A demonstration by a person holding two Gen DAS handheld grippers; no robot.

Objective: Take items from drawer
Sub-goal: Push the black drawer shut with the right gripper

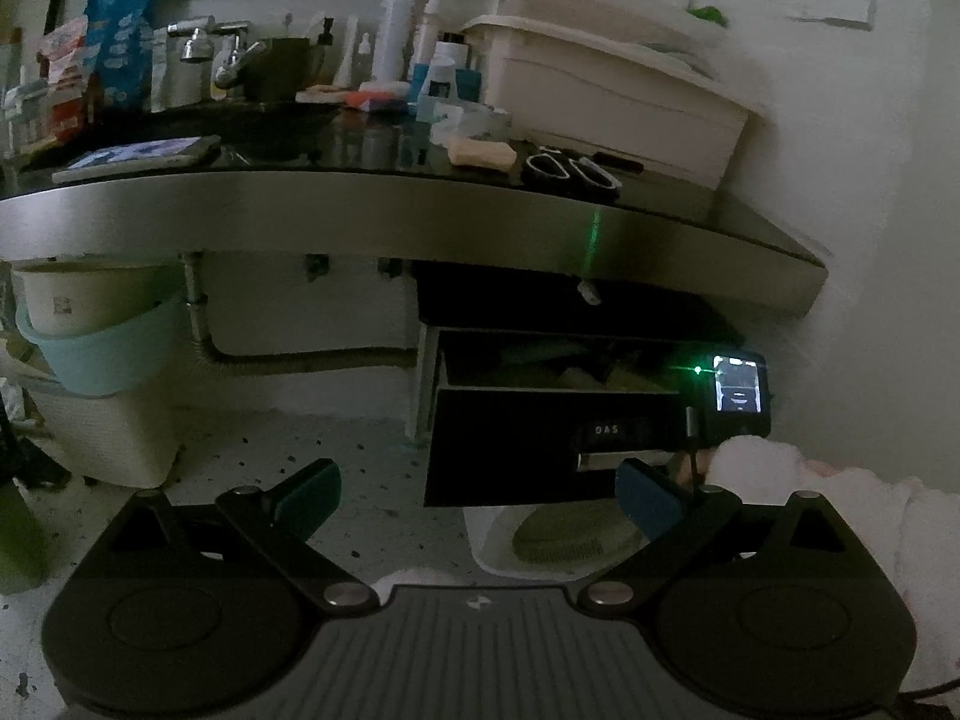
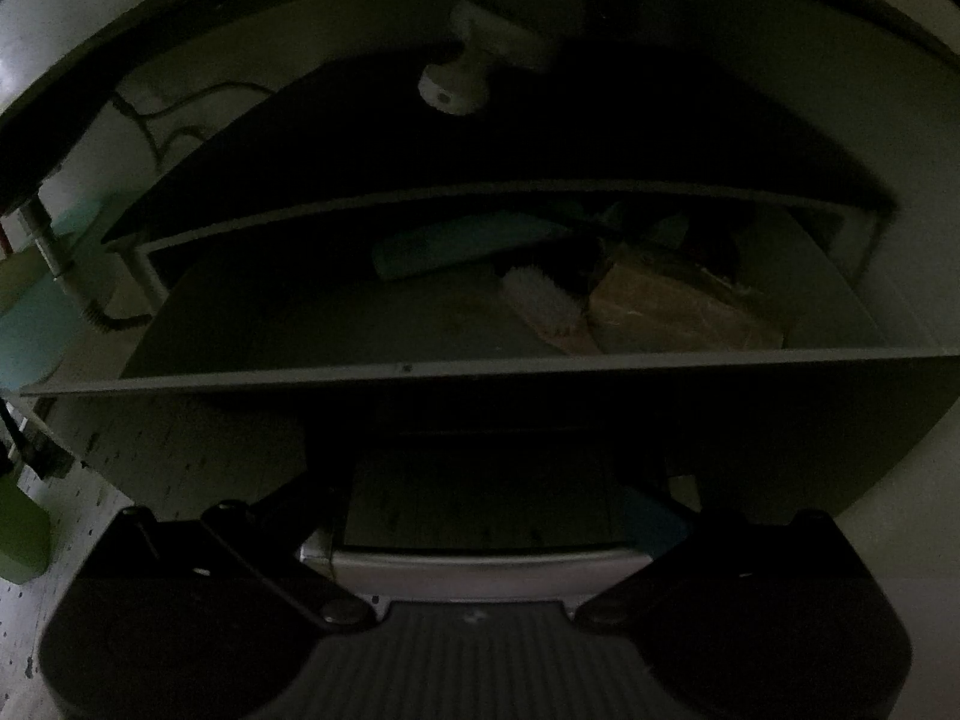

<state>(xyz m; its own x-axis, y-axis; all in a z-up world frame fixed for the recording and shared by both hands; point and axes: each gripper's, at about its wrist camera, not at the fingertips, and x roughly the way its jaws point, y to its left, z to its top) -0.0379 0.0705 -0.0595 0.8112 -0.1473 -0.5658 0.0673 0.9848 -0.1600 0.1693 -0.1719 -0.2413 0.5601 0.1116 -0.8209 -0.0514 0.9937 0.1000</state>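
A dark drawer (image 1: 558,444) under the counter stands pulled out. In the right wrist view I look into the drawer (image 2: 480,369): a teal flat item (image 2: 456,249), a white brush (image 2: 543,300) and a brown wrapped block (image 2: 672,306) lie in it. My left gripper (image 1: 480,501) is open and empty, held back in front of the drawer. My right gripper (image 2: 486,504) is at the drawer front with its fingers spread either side of the silver handle (image 2: 480,567); it also shows in the left wrist view (image 1: 738,396) at the drawer's right end.
A grey counter (image 1: 420,222) above the drawer carries bottles, a tap, scissors (image 1: 570,171) and a white bin (image 1: 612,102). A teal basin (image 1: 102,348) hangs at the left. A white tub (image 1: 540,540) sits on the speckled floor below the drawer.
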